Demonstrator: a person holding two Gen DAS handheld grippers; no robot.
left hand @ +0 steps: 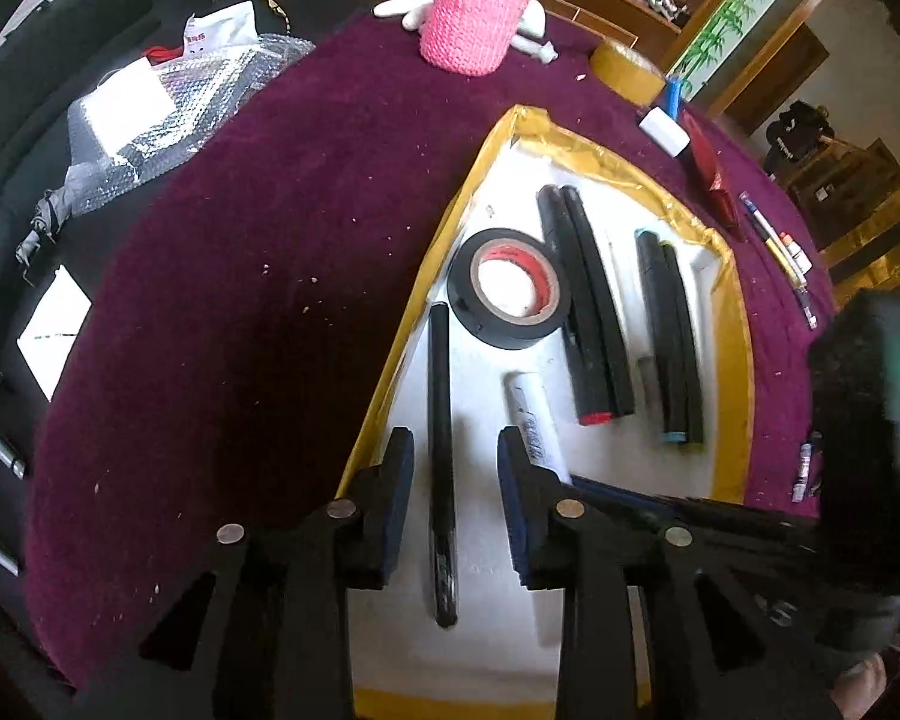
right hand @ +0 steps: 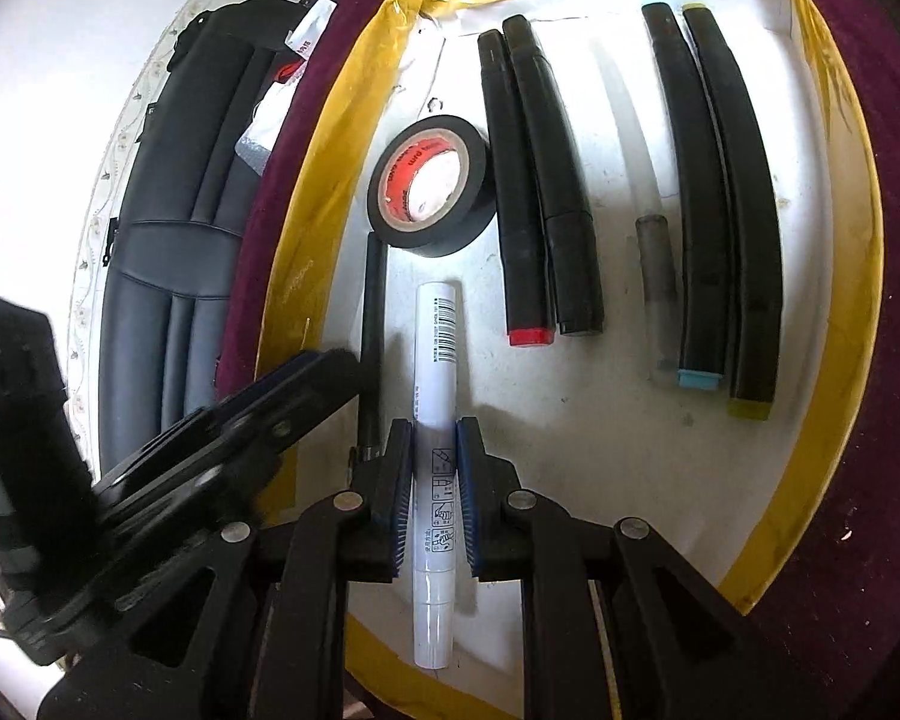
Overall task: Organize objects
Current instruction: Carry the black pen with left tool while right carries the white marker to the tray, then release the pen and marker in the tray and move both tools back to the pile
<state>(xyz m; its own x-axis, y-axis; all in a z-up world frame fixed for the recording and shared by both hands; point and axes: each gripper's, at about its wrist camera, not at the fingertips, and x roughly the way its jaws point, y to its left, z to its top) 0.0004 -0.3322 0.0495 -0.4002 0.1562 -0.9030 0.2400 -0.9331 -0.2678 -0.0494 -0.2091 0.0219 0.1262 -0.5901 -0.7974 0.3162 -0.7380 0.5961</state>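
The white marker (right hand: pixel 433 468) lies flat in the tray (right hand: pixel 822 450), just below the tape roll (right hand: pixel 429 186) and beside the thin black pen (right hand: pixel 371 348). It looks a light, rigid plastic tube with a smooth, likely slippery barrel, so a grip across its middle, square to its length, should hold it without it swivelling. The right tool (right hand: pixel 435 480) is pinching it there, pads pressed on both sides of the barrel.

The black pen (left hand: pixel 441 468) sits just left of the roll's (left hand: pixel 510 288) lower edge, against the tray's (left hand: pixel 732 360) left wall; it is slender and stiff, easy to roll. The left tool (left hand: pixel 453 480) straddles it with pads spread and clear of it.

Right of the roll lie two pairs of thick black markers (right hand: pixel 540 180). The tray rests on a maroon tabletop (left hand: pixel 240 240).
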